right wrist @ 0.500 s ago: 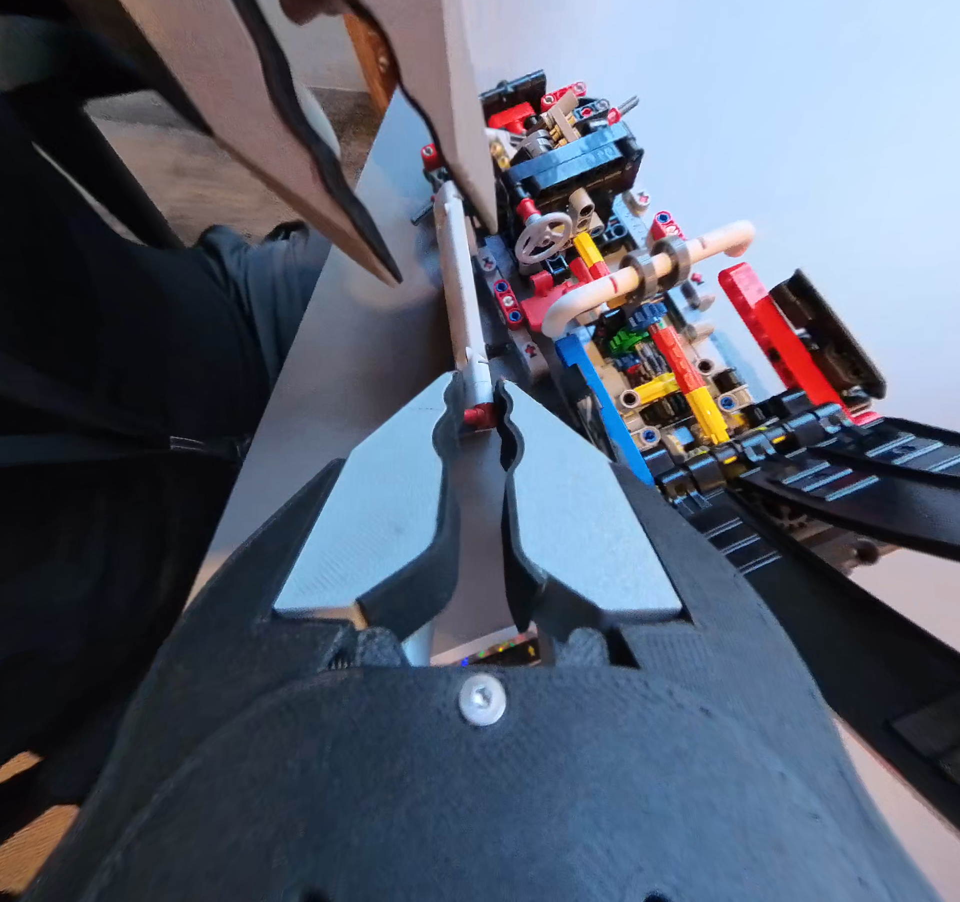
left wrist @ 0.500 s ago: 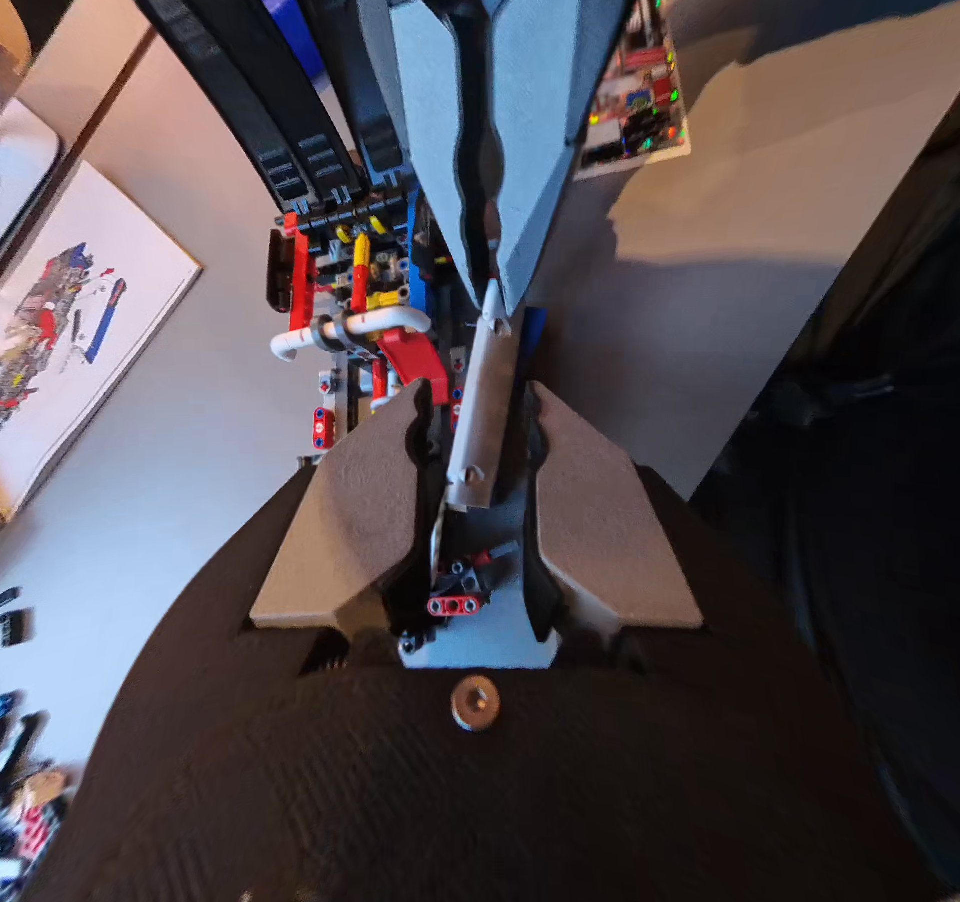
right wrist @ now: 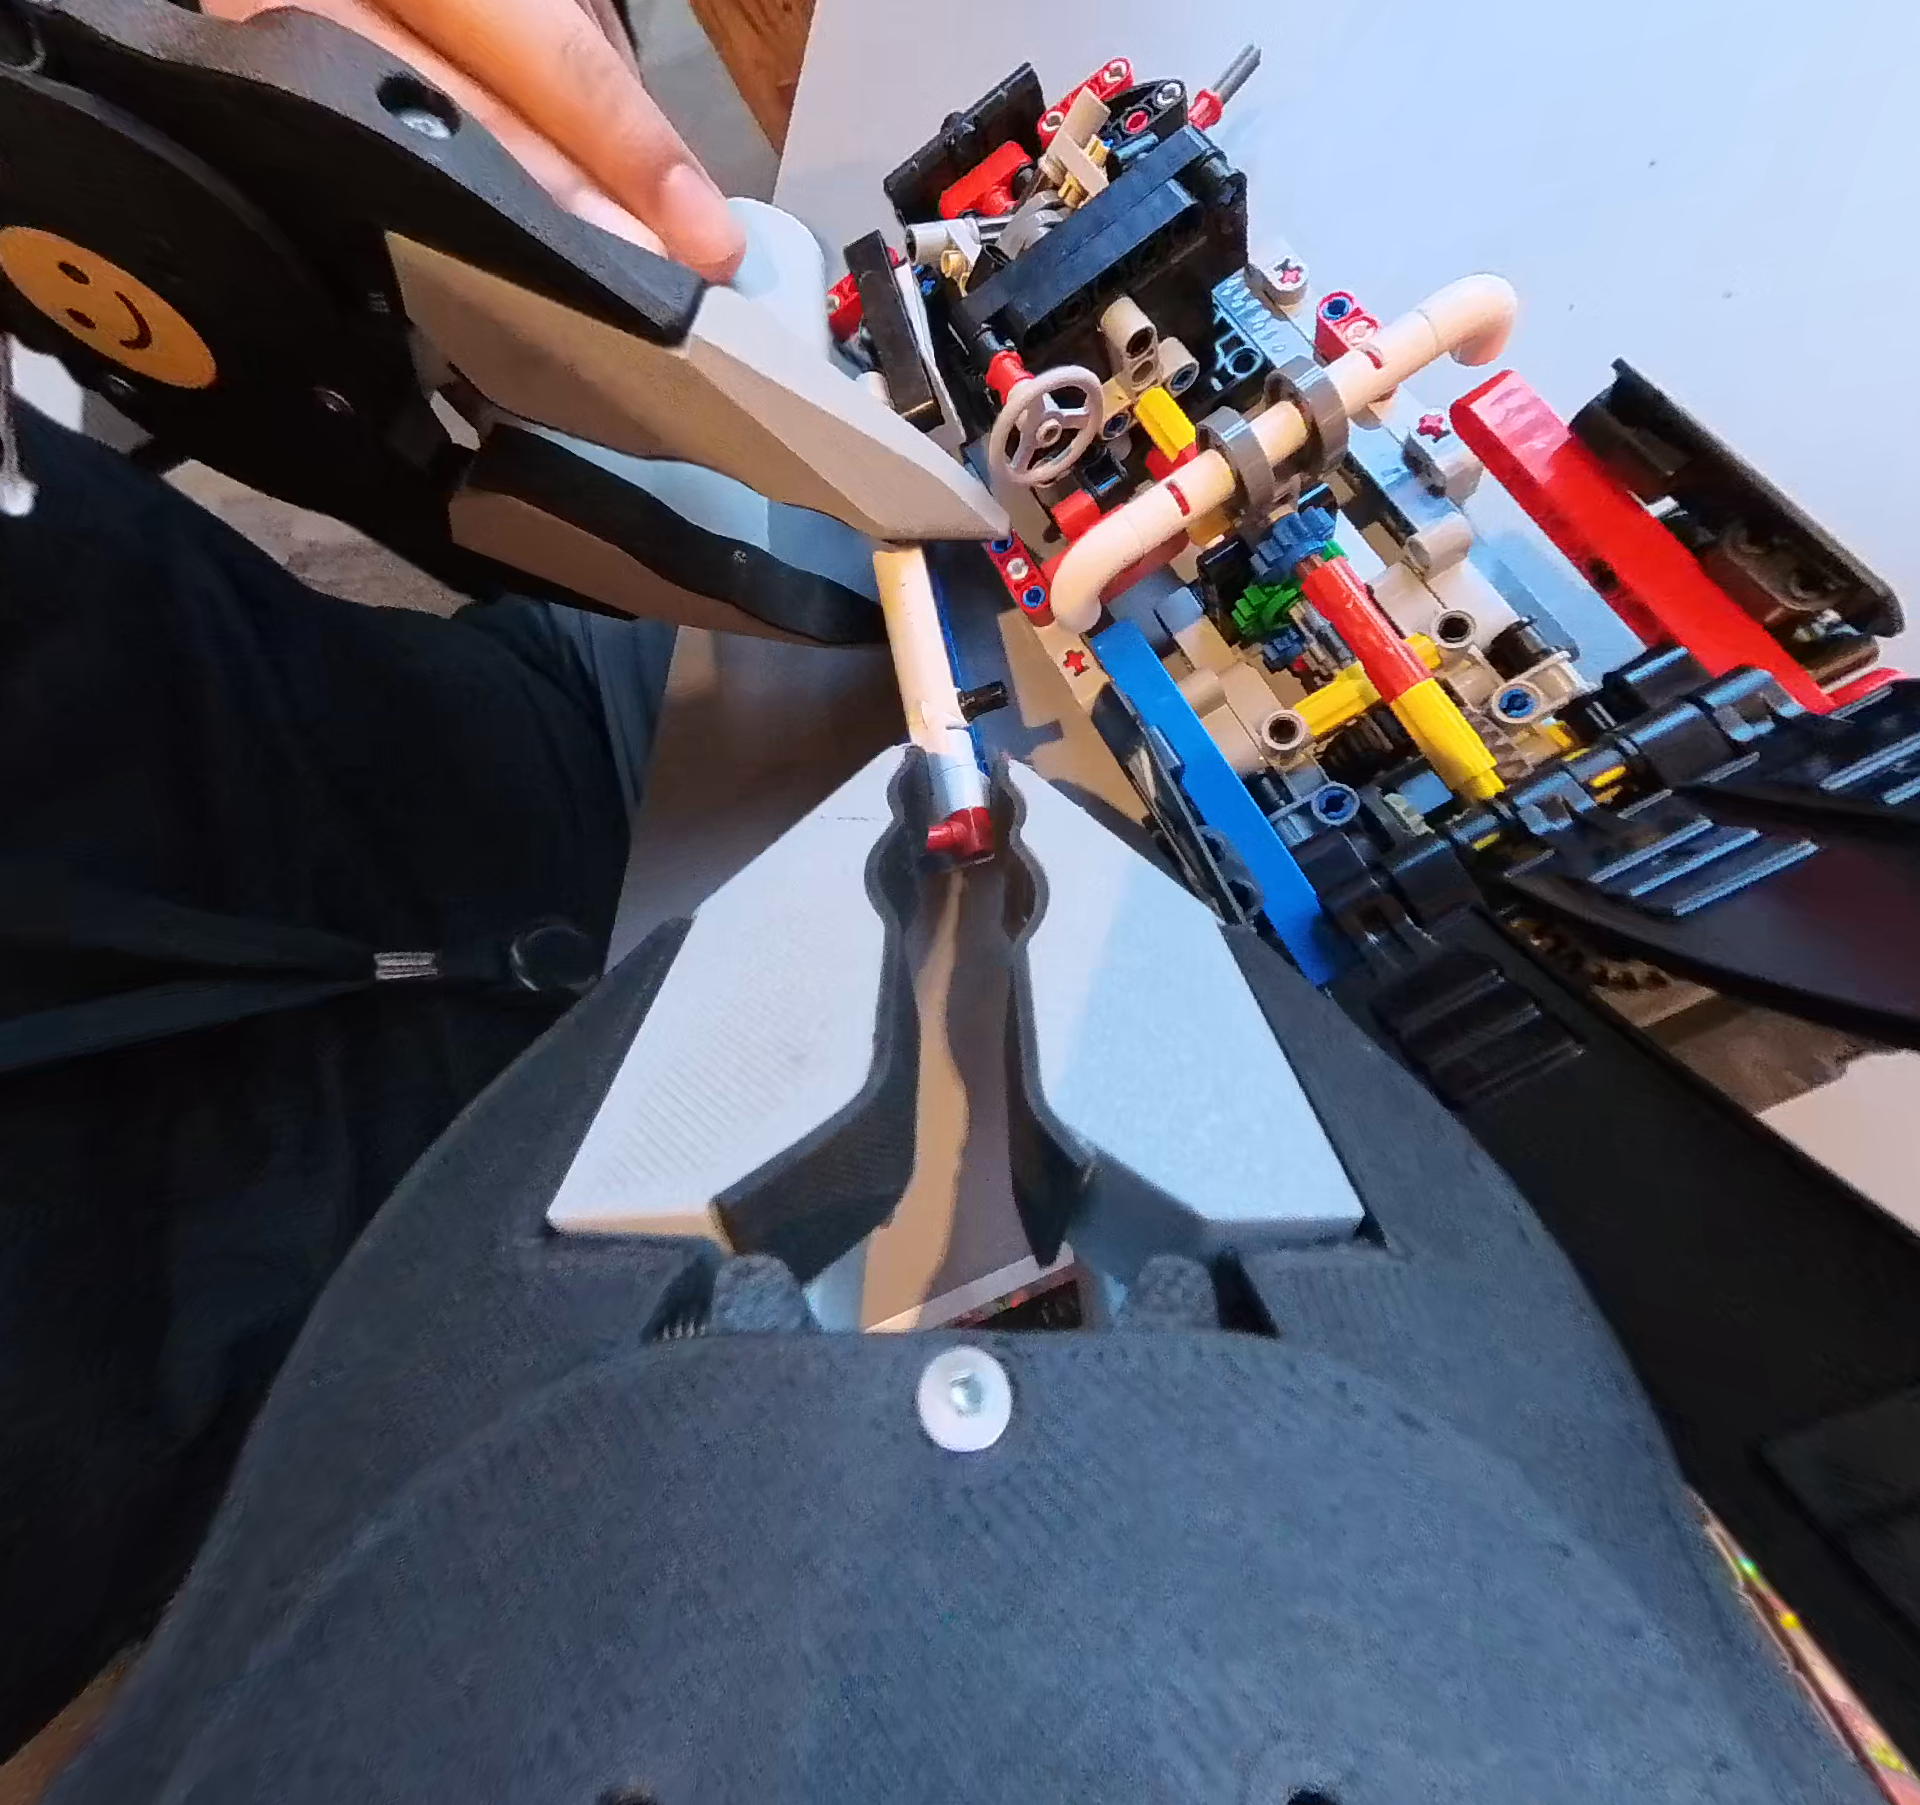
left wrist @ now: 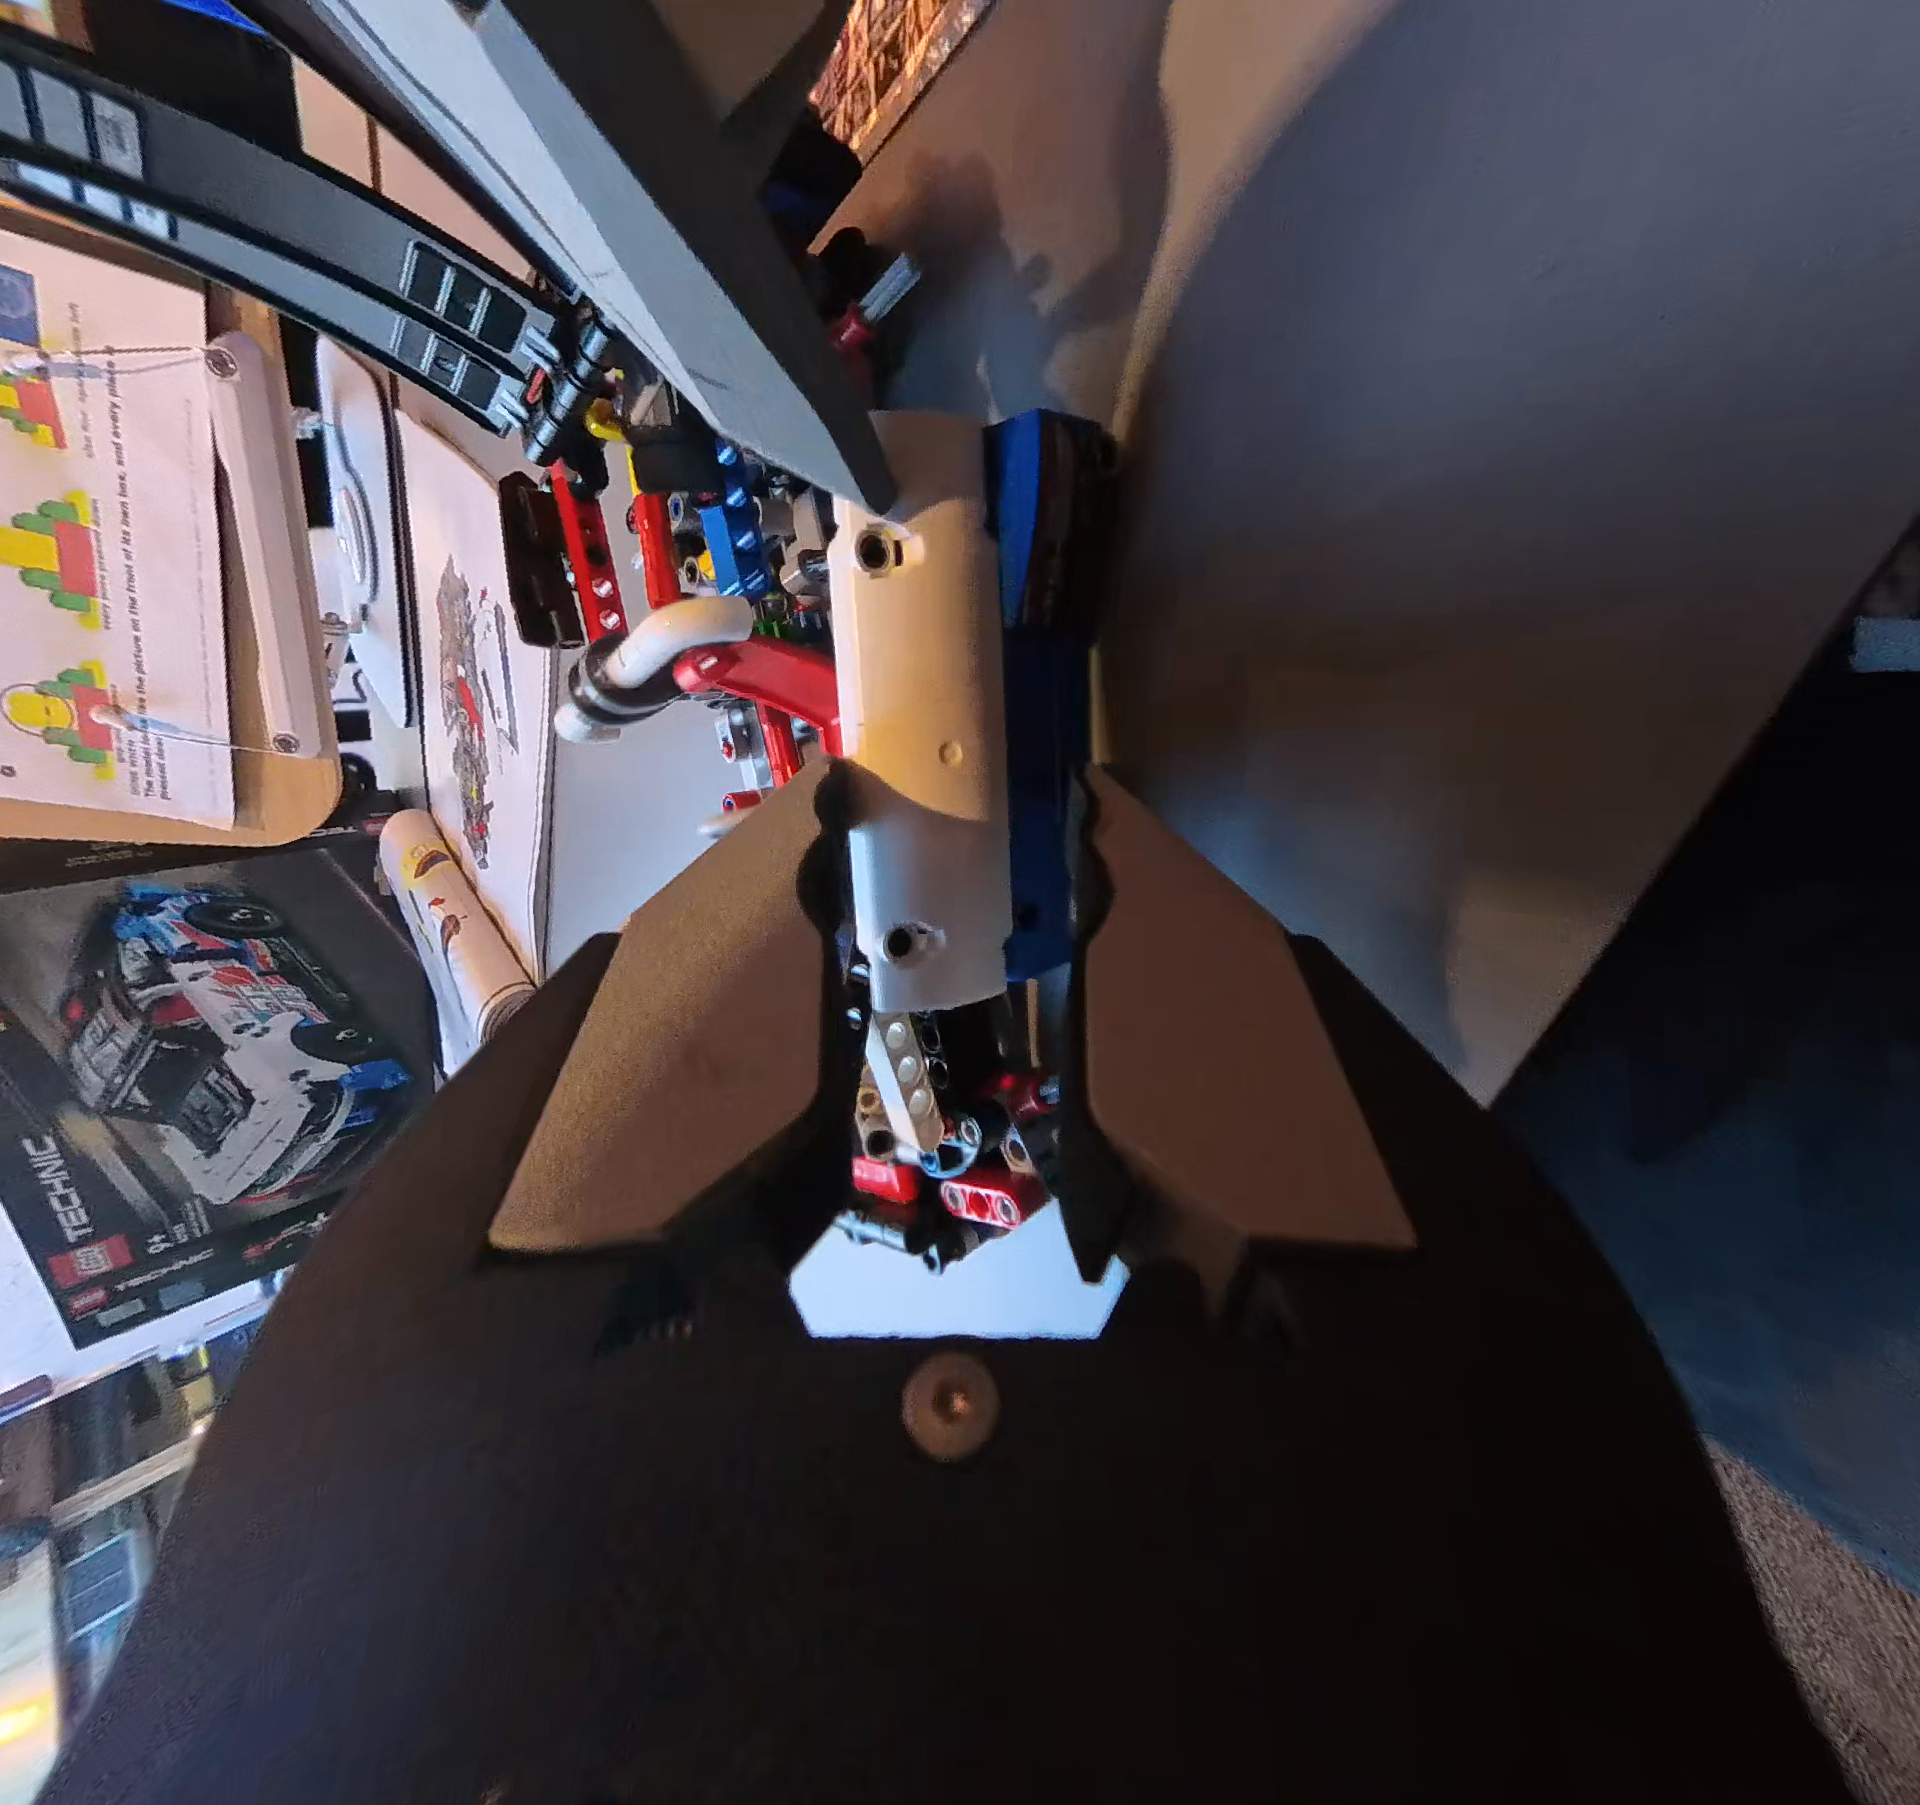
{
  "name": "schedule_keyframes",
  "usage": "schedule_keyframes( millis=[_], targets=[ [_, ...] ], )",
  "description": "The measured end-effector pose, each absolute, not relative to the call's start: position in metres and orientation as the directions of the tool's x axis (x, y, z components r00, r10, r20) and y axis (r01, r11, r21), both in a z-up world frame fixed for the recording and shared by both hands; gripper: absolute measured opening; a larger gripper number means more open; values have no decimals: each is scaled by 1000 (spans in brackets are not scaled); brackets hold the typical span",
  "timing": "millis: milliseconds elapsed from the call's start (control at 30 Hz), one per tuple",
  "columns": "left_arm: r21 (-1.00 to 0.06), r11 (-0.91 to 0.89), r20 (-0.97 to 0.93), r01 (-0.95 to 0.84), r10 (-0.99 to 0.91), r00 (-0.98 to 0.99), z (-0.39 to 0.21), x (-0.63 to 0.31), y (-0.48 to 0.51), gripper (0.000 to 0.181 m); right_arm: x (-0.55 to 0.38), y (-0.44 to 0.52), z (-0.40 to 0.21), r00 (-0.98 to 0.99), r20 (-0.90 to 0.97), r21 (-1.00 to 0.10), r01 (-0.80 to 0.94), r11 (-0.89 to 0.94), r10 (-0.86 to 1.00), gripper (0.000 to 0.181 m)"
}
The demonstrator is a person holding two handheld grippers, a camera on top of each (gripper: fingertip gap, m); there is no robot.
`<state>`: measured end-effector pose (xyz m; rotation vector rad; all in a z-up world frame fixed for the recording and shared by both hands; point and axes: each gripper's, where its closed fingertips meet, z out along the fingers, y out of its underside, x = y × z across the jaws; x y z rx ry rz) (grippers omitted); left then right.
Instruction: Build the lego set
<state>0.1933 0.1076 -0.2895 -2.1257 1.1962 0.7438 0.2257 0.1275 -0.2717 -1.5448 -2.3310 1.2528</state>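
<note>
With the right gripper (right wrist: 951,805) clamped on the white side panel's (right wrist: 928,659) red-pinned end and the left gripper (left wrist: 956,820) straddling the lego car chassis (right wrist: 1299,560), uneven squeezing could pop the panel loose.

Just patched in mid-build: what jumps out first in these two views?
The half-built lego car, packed with red, yellow and blue parts, fills the middle of the right wrist view. Both tongs meet on its long white side panel: the right tongs pinch its near end, and the left tongs straddle it and the blue strip beside it.
</note>
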Motion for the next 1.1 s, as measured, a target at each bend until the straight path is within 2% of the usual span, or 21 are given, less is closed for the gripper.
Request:
schedule_keyframes(
  millis=[100,267,367,433,500,733,800,867,1100],
  targets=[
    [-203,-453,-692,-868,-561,455,-290,191,110,39,225,130,-272,-490,-341,-668,727,160,802,9],
    [-261,-500,-619,-826,-570,541,-288,194,111,32,230,130,-271,-540,-241,-688,681,251,806,13],
    [-270,-526,-597,-806,-565,569,-289,192,111,32,233,137,-269,-565,-28,-719,585,376,824,32],
    [-284,-544,-574,-790,-564,594,-289,191,111,32,236,143,-271,-554,145,-709,519,477,820,33],
    [-294,-549,-558,-782,-566,607,-289,190,110,32,242,140,-274,-551,219,-703,483,522,805,34],
    [-337,-554,-492,-762,-586,644,-289,192,110,31,241,144,-259,-490,297,-753,407,517,820,37],
    [-357,-554,-487,-752,-576,656,-285,193,111,23,239,144,-248,-500,322,-757,373,536,804,39],
    [-374,-550,-491,-747,-566,662,-281,195,112,16,234,147,-242,-506,337,-751,364,551,794,42],
    [-407,-543,-490,-735,-549,677,-282,196,112,15,213,147,-247,-593,297,-707,390,590,748,44]
  ],
)
